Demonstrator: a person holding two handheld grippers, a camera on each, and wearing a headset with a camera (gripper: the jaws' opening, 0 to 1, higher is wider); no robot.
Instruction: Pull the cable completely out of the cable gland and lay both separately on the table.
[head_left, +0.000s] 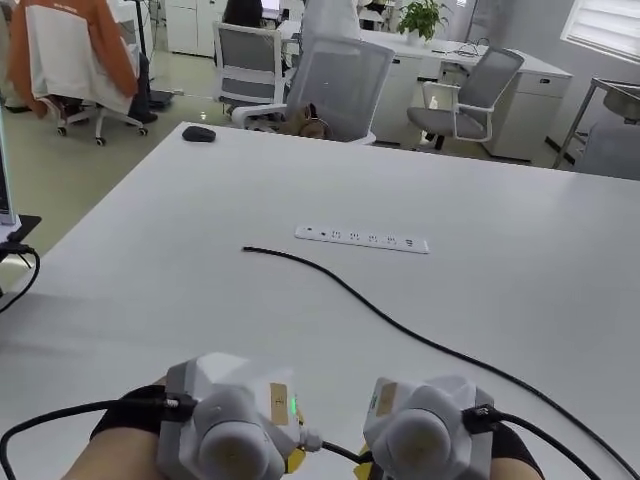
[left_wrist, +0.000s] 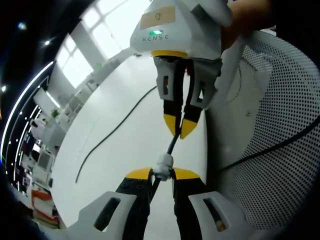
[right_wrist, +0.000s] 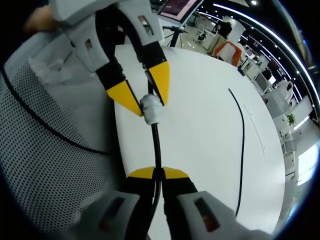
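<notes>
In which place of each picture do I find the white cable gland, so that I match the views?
Head view: cable gland at bottom centre, by the lower edge.
Left gripper view: low centre, held in the left tool.
Right gripper view: upper centre, in the left tool's yellow tips.
Shared landmark: the black cable lying across the white table.

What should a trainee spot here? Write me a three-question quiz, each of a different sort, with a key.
1. Multiple choice: what does the left gripper hold?
A) a mouse
B) the white cable gland
C) nothing

2. True or false: the cable is already fully out of the cable gland.

3. Fill in: the jaws of the right gripper are shut on the black ____.

Key: 1 B; 2 false, the cable still runs into the cable gland; 3 cable.
</notes>
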